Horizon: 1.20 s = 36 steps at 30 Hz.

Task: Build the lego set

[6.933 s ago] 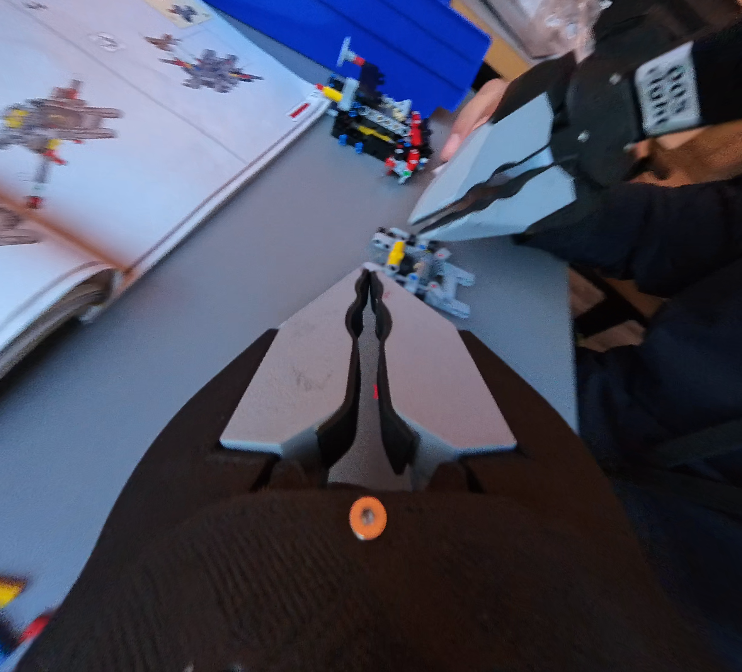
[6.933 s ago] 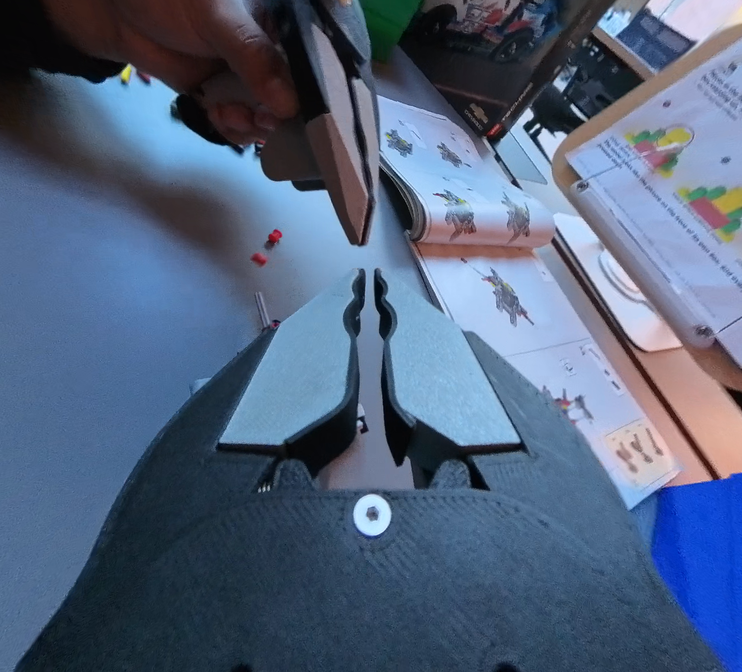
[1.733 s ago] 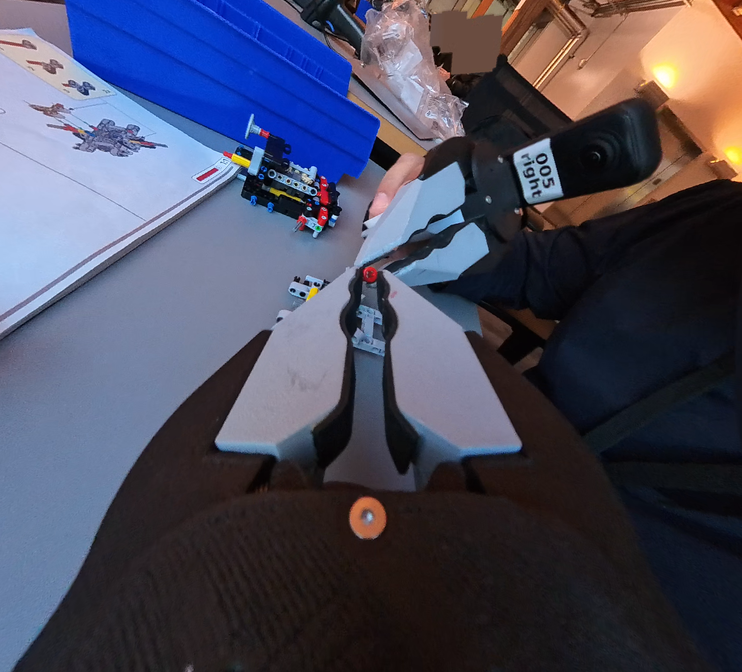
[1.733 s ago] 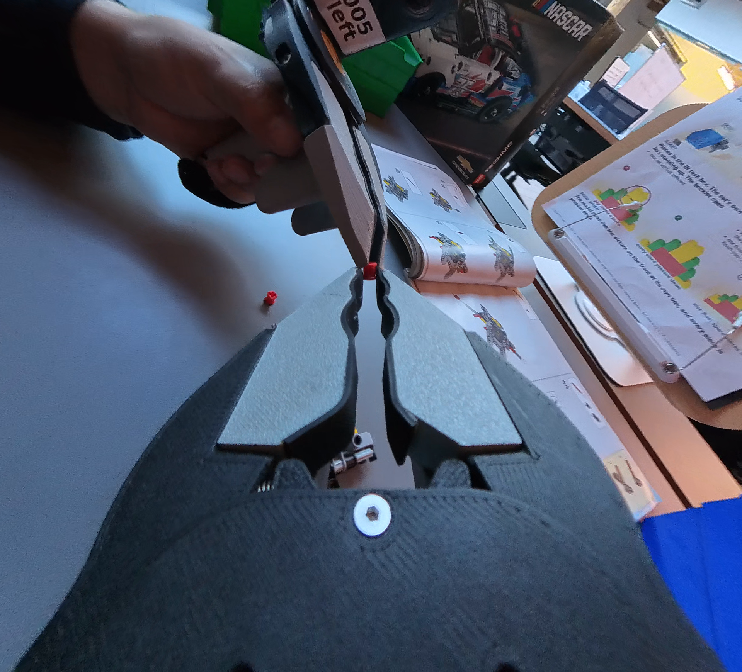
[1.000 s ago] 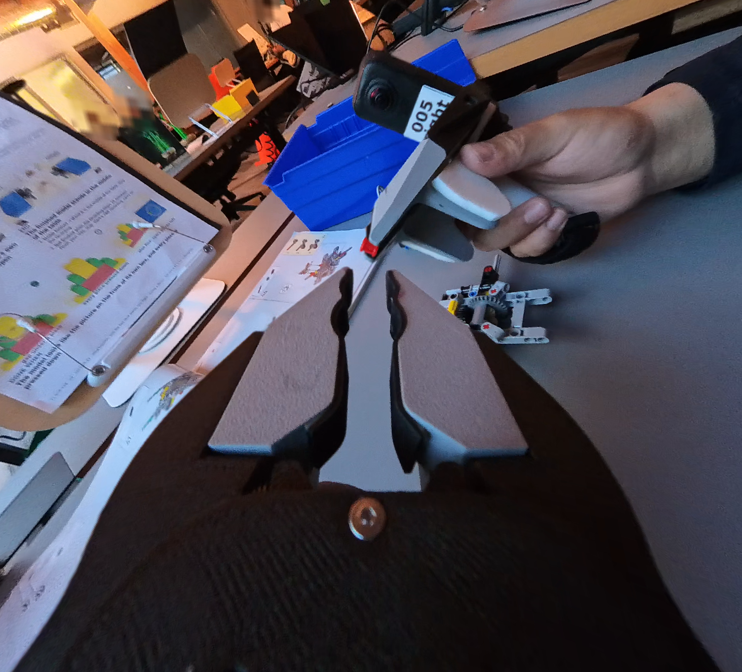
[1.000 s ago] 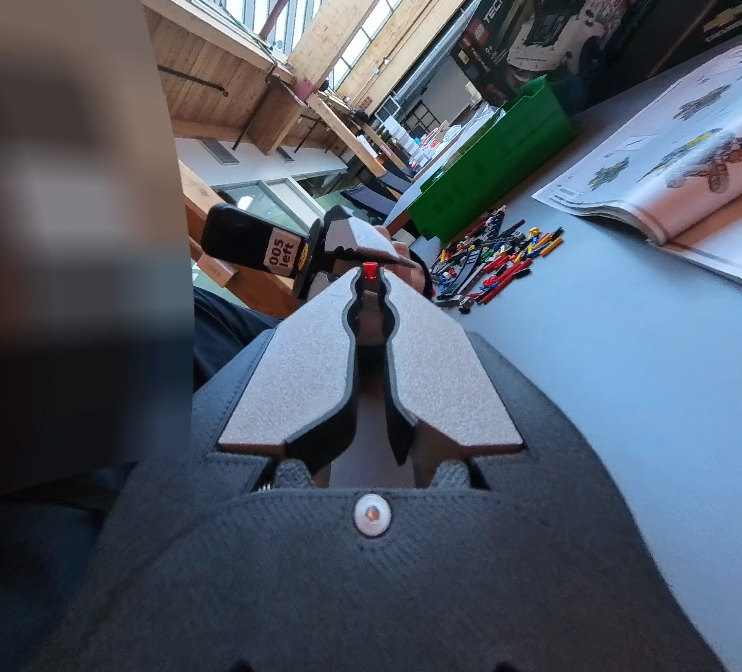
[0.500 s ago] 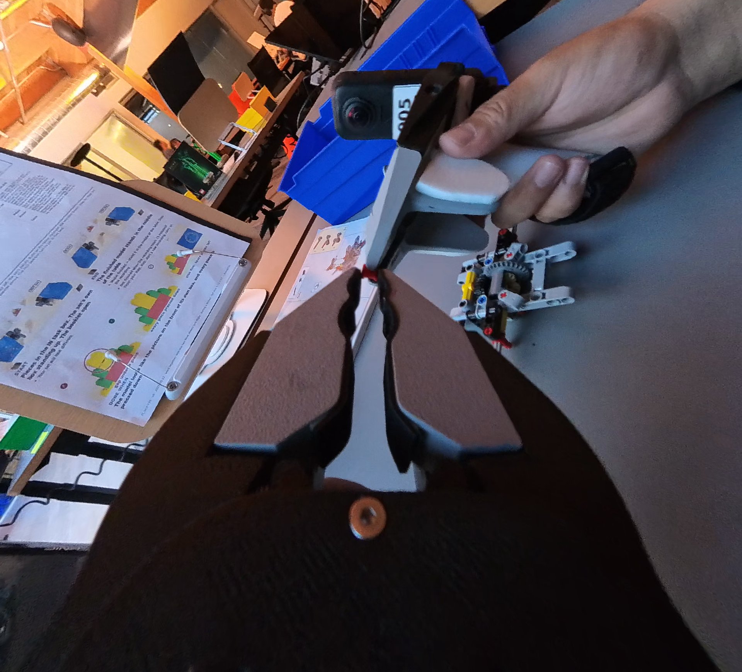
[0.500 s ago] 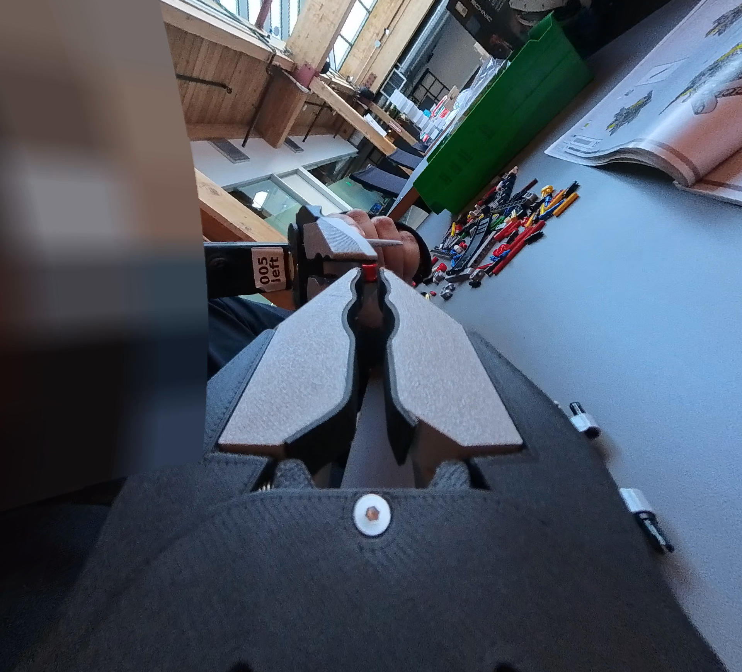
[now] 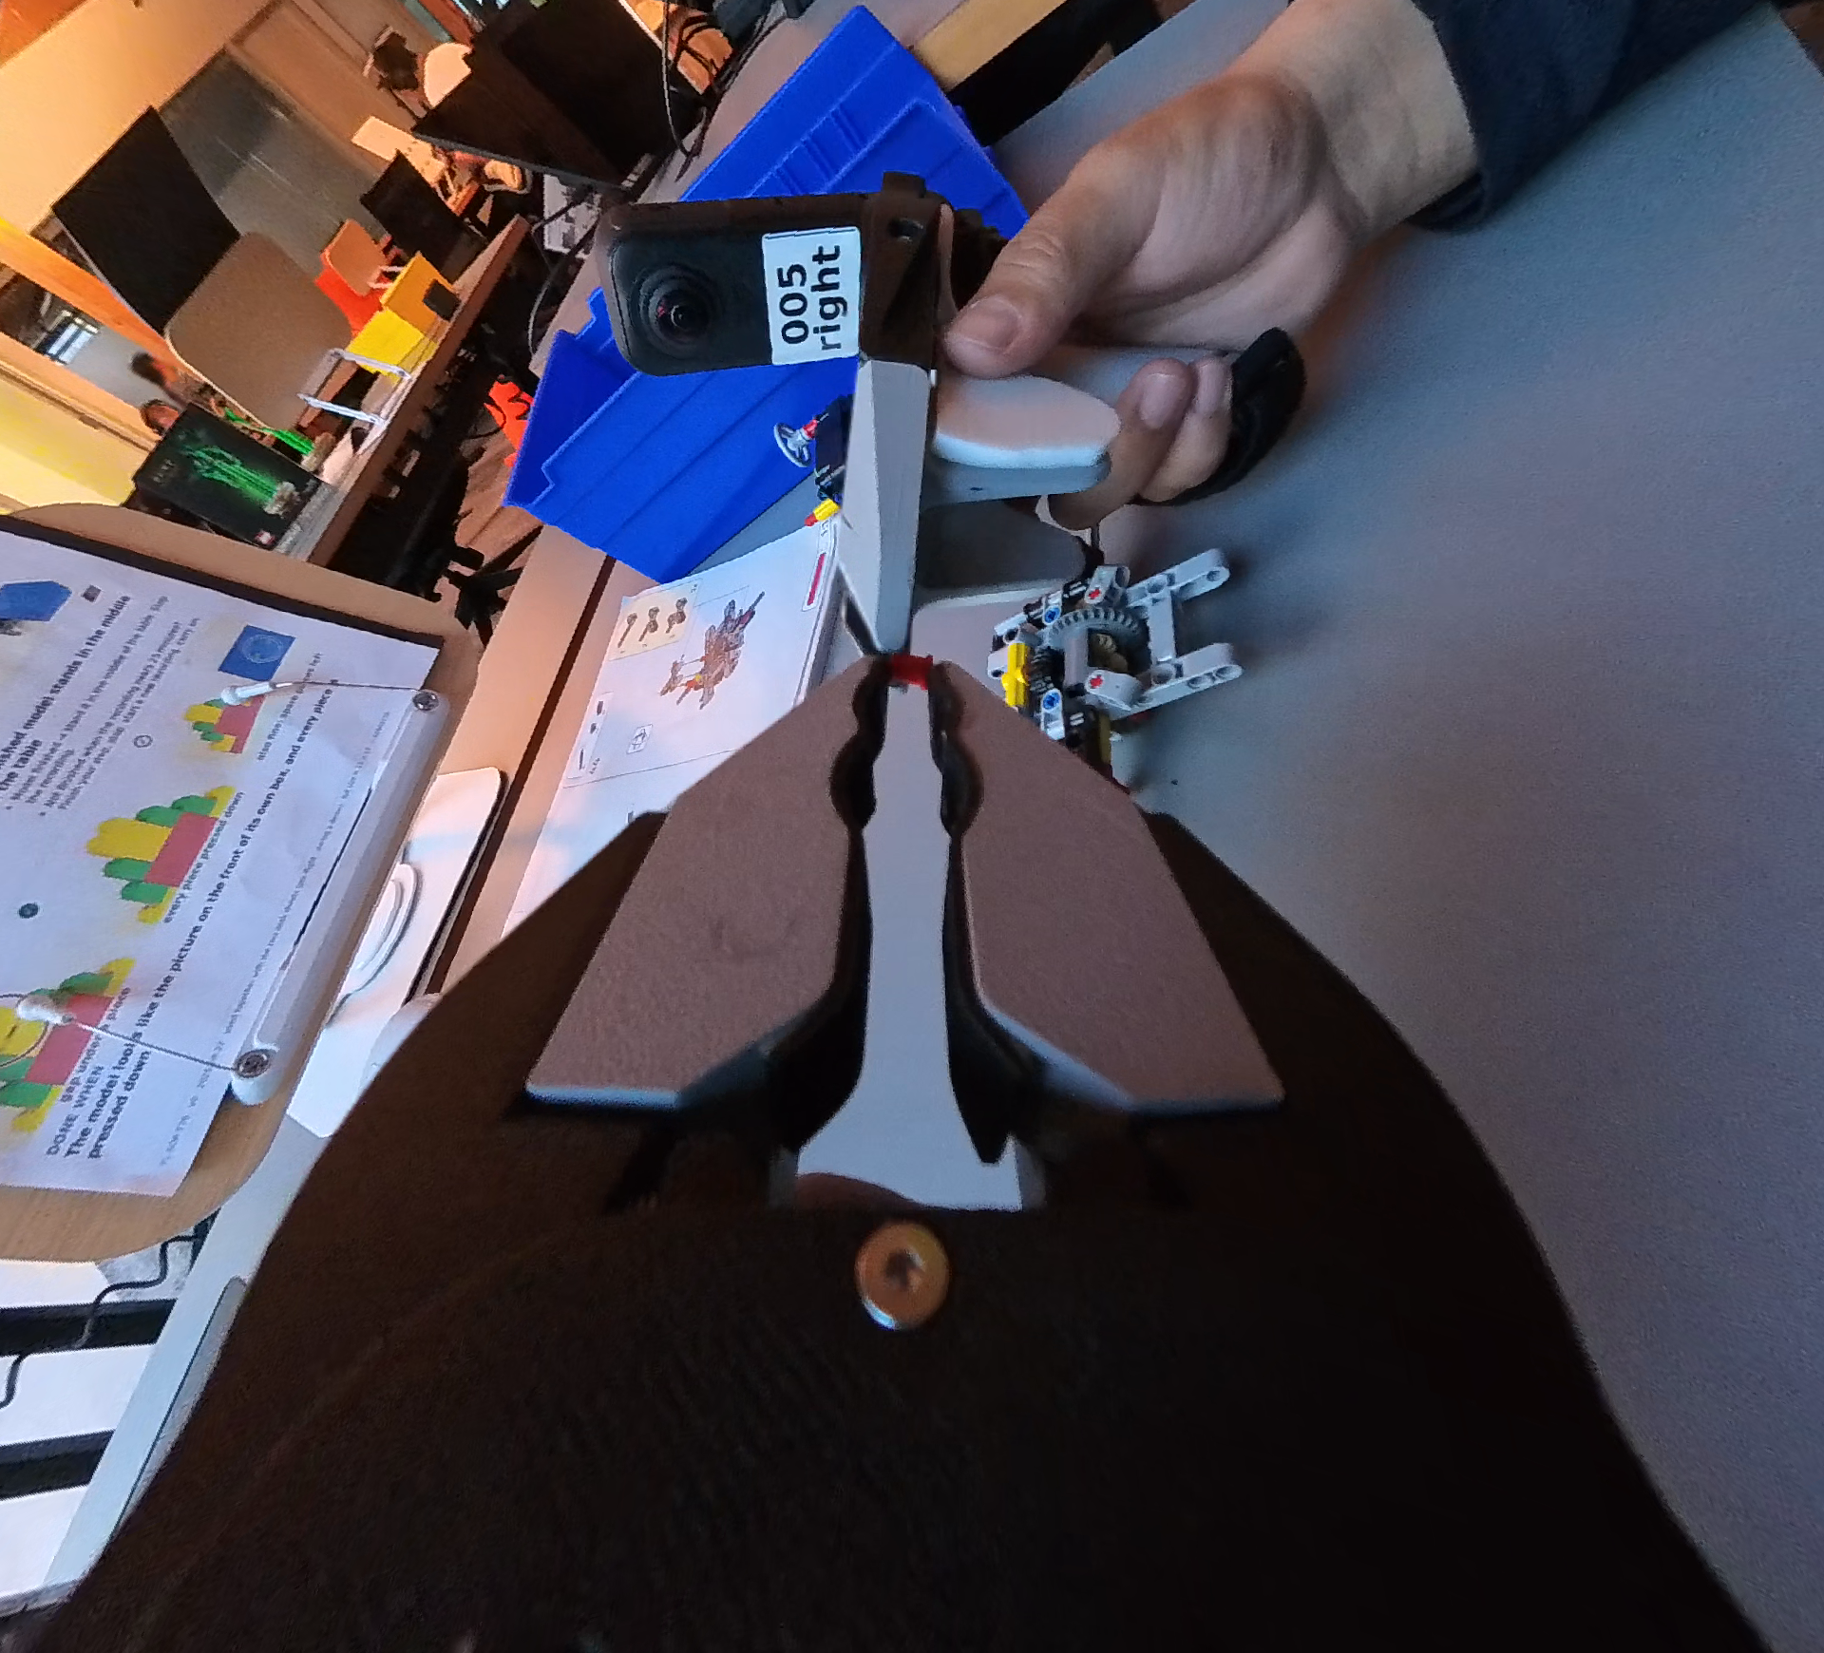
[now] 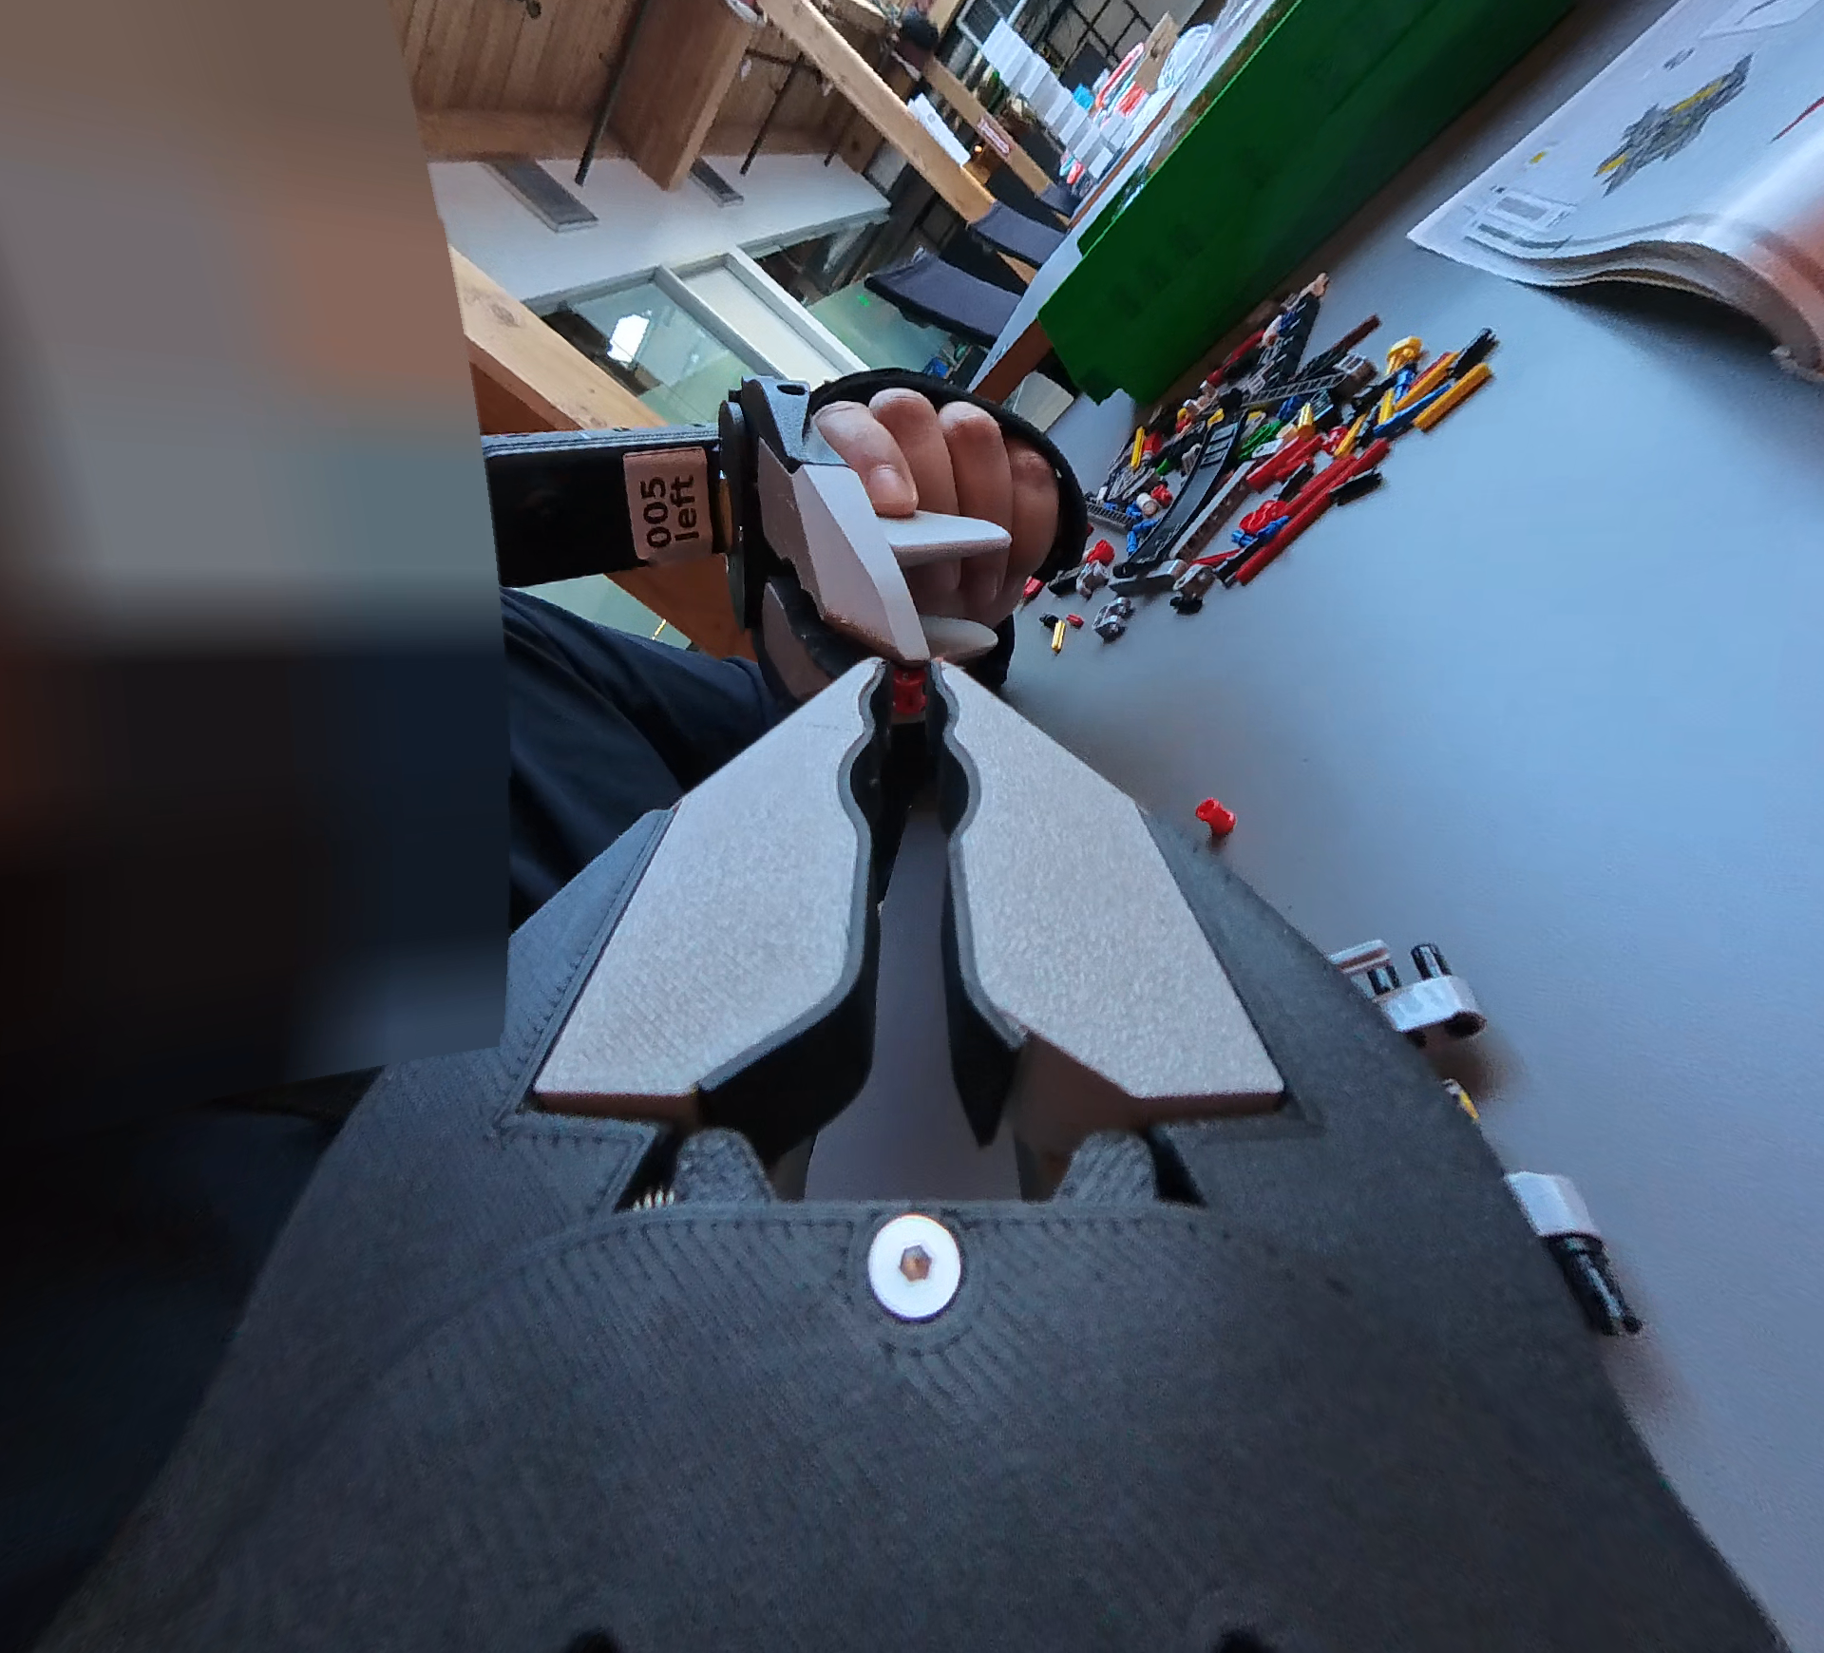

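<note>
Grey table (image 10: pixel 1481 767) – loose bricks (image 10: pixel 1273 451), booklet (image 10: pixel 1678 155), green bin (image 10: pixel 1313 125), prob. gear assy (image 9: pixel 1115 648).

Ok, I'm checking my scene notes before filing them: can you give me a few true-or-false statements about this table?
1. The left tool and the right tool are far apart. False: their tips meet at one small red piece.
2. The grey gear assembly lies on the table. True.
3. The loose bricks lie inside the green bin. False: they lie on the table beside it.
4. Another red piece lies loose on the table. True.
</note>
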Tool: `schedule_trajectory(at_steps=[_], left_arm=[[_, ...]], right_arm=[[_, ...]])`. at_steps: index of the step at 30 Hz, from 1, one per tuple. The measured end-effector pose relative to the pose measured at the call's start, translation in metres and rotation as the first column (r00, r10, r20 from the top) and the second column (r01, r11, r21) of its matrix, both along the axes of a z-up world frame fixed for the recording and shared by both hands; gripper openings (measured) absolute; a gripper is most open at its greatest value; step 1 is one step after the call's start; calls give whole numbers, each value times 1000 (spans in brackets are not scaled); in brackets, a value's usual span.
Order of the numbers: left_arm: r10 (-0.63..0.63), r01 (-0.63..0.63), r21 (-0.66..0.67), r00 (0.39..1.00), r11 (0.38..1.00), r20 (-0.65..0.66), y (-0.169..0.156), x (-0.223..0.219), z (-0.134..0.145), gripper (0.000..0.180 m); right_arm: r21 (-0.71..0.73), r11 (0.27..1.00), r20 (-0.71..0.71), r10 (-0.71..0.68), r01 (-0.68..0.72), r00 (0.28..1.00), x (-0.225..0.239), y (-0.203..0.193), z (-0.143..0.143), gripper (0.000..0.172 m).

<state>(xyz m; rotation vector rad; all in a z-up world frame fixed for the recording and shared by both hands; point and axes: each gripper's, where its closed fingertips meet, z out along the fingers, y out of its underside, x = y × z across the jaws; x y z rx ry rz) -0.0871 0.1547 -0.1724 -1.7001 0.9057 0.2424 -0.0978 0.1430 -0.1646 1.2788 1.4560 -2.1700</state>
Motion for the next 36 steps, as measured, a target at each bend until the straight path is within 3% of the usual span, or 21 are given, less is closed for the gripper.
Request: schedule_trajectory(at_steps=[17,23,29,36], left_arm=[[12,-12,0,999,1000,40,3,0,1,6],[166,-173,30,971,984,172,18,-18,11,13],[234,-254,87,953,963,190,24,-22,18,21],[263,-287,172,953,942,153,23,-21,27,17]], right_arm=[[2,1000,-1,12,-12,1000,0,-3,-1,4],[-154,973,-22,-177,172,984,-12,31,17,3],[-203,925,-34,-334,321,942,-17,44,24,3],[-261,894,-27,-384,365,923,-19,36,26,4]])
